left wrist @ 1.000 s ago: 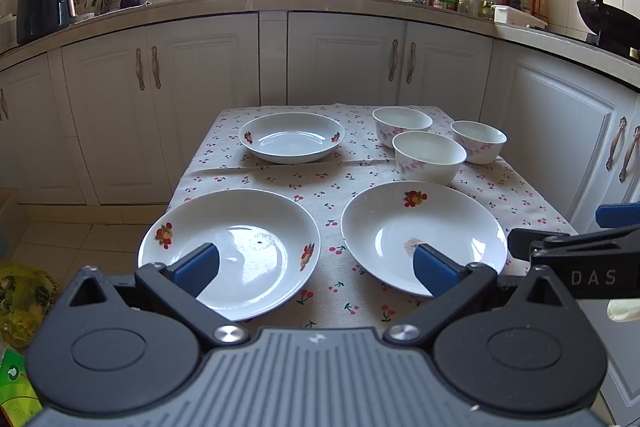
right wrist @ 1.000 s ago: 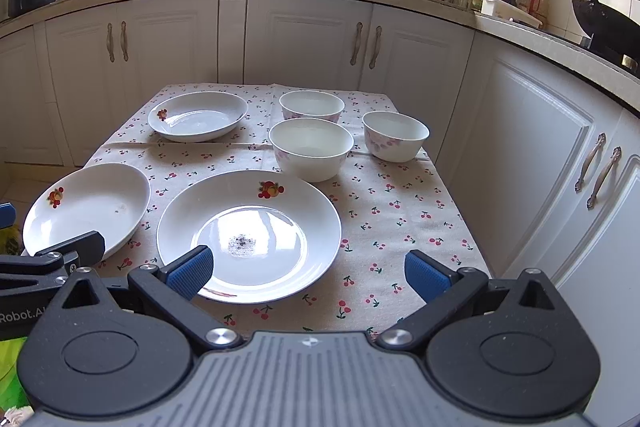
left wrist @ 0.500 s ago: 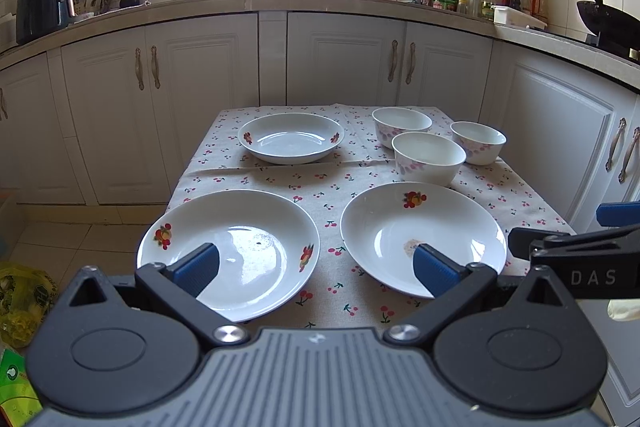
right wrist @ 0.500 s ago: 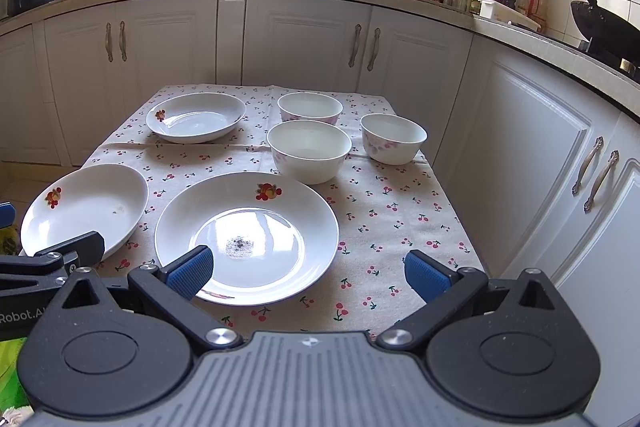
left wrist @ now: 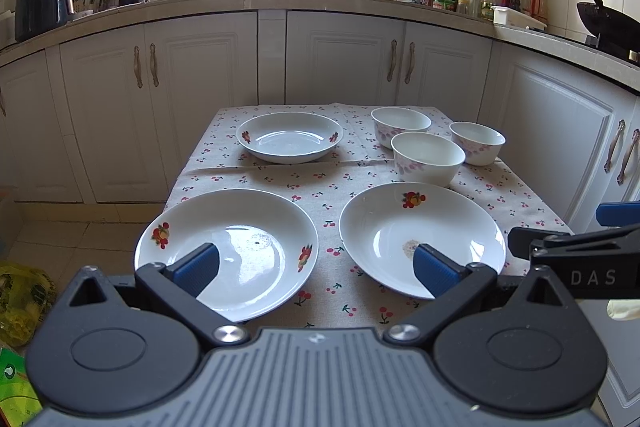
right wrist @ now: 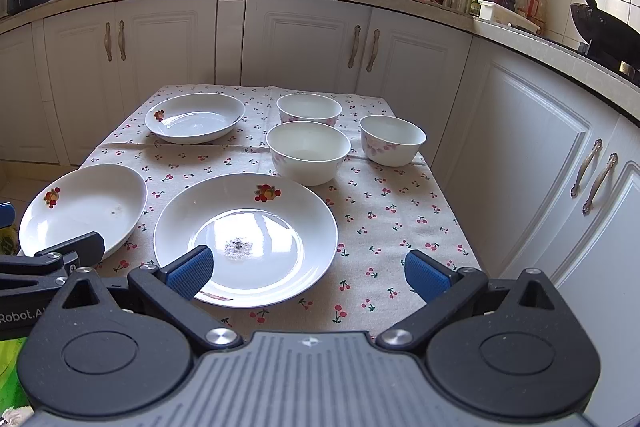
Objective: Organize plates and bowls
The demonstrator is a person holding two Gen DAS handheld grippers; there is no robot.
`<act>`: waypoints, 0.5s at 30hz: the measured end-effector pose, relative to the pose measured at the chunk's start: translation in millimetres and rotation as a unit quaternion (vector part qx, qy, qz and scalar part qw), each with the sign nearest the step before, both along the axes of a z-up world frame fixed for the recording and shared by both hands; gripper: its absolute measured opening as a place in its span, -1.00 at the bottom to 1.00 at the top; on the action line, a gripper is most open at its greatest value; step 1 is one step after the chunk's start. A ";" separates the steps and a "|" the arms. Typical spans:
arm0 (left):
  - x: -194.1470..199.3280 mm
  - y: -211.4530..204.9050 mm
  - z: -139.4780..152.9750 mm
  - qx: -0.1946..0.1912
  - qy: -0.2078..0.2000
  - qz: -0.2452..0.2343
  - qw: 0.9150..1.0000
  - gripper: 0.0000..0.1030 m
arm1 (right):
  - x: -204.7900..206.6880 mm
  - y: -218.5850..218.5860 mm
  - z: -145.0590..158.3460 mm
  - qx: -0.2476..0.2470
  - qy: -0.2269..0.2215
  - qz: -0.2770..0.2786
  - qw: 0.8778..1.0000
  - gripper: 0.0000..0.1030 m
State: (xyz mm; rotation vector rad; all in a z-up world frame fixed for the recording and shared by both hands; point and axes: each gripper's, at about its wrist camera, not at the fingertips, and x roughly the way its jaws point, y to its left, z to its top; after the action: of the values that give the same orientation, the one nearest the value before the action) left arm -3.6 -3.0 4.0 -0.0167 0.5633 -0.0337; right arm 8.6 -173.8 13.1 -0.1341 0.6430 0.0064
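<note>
while both jaws gape empty | left gripper over plates | right gripper near bowls

Left gripper and right gripper hover, fingers spread wide.

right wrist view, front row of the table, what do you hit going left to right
left gripper → near left plate → big plate with the grey smudge → bare cherry tablecloth

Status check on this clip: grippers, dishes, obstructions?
Left gripper open, right gripper open, both empty. Three plates, three bowls unstacked on tablecloth. Nothing in the way.
</note>
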 end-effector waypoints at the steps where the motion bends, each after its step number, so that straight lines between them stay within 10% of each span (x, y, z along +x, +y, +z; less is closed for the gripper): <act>1: 0.2 -0.3 -0.1 0.000 0.000 0.000 1.000 0.99 | -0.1 0.0 0.2 0.000 0.000 0.000 1.000 1.00; 15: 3.4 3.8 -0.9 0.000 -0.006 -0.007 1.000 0.99 | 4.1 -0.4 1.5 0.000 0.000 0.010 1.000 1.00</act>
State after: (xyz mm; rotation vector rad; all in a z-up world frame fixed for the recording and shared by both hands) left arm -0.2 0.8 3.1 -0.0126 0.5506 -0.0469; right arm 12.7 -174.1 14.6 -0.1399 0.6415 0.0259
